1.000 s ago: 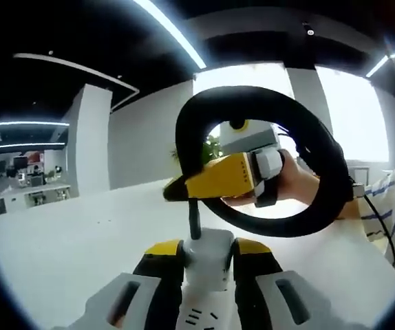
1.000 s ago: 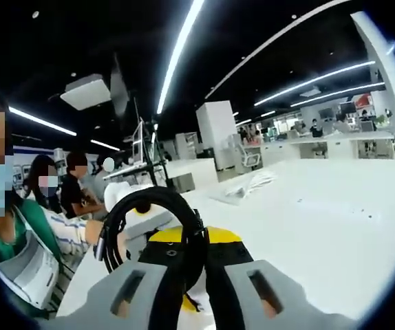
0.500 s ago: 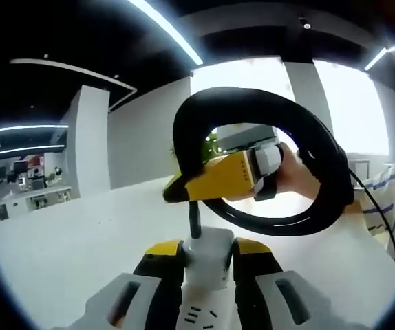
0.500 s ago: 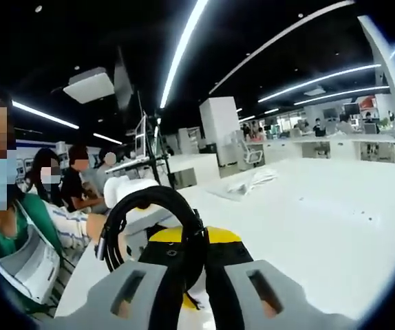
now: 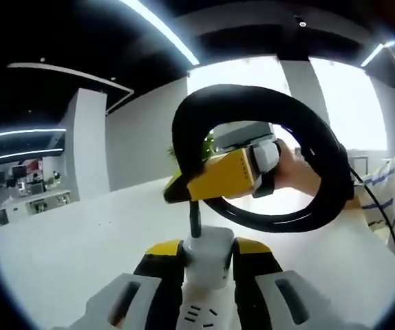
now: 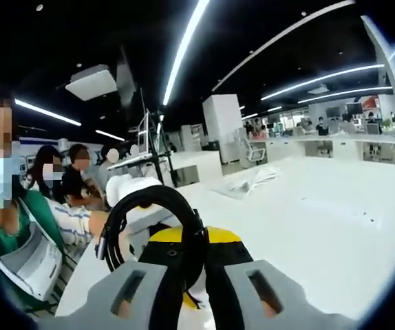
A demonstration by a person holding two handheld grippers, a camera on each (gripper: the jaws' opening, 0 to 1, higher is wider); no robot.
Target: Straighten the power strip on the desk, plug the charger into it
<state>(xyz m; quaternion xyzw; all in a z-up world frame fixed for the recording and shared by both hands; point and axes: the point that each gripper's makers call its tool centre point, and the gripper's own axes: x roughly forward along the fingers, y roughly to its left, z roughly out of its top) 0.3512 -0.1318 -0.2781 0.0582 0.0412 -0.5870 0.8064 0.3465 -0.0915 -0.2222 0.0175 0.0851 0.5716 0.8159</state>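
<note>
Power strip [image 5: 208,258] is pinched by its near end between the left gripper [image 5: 208,265] jaws, white body sticking up and away from the camera, with socket slots visible low down between the jaws. Its thick black cord [image 5: 321,148] comes off the far end and curls into one big loop hanging above the white desk [image 5: 67,240]. Through that loop in the left gripper view you can see the right gripper [image 5: 228,175], yellow and white, held by a hand [image 5: 297,172] with a striped sleeve [image 5: 383,199] behind it.

From the right gripper view, the right gripper [image 6: 187,265] has its jaws clamped on the black cord [image 6: 184,216], which loops up and to the left just past the tips. Something yellow sits right behind the cord, hard to say exactly what. Desk [image 6: 321,220] stretches off to the right, with some white papers [image 6: 249,184] lying far off on it. A few people sit on the left side.
</note>
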